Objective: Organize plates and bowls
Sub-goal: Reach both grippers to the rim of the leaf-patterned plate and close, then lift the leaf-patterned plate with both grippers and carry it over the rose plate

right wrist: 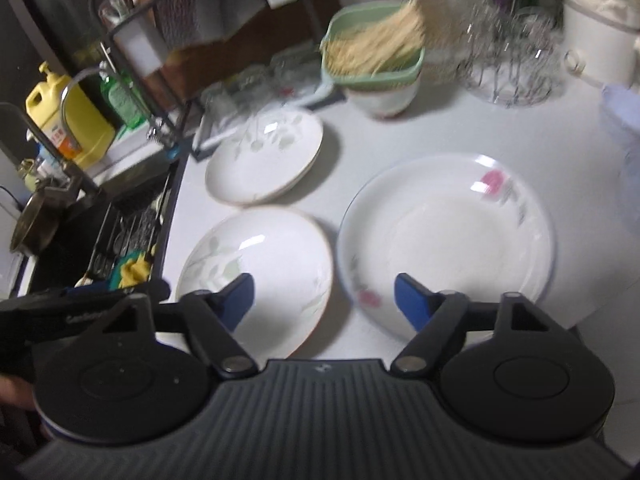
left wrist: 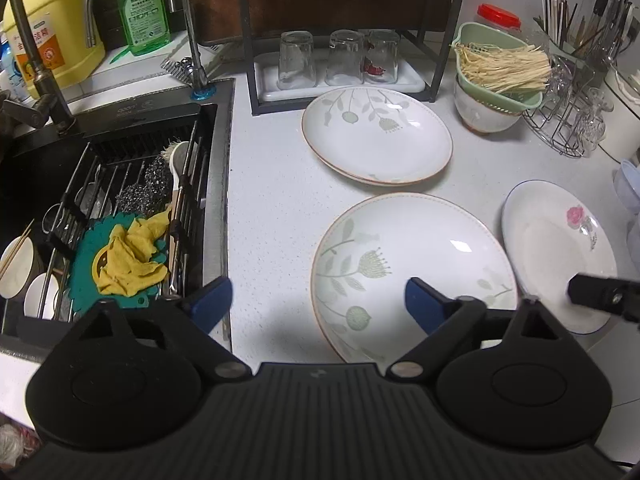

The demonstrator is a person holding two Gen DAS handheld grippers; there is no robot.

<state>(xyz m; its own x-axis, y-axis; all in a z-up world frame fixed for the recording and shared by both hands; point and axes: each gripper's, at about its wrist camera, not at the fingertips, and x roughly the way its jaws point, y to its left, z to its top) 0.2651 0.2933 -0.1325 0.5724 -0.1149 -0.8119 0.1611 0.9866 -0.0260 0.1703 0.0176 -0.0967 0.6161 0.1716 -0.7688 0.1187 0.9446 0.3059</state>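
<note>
Claws [left wrist: 318,302] [right wrist: 324,300] hover spread above plates [left wrist: 412,276].

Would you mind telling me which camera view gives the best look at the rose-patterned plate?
The right wrist view shows the rose-patterned plate best: its whole round rim is visible, though slightly blurred. The left wrist view is sharper but shows it foreshortened at the right edge, partly covered by the right gripper.

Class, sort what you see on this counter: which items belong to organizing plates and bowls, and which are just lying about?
Belong to the job:
leaf-pattern plate
stacked leaf plates
rose plate
white bowl

Lying about:
upturned glasses
green dish soap
yellow cloth
green colander
</note>
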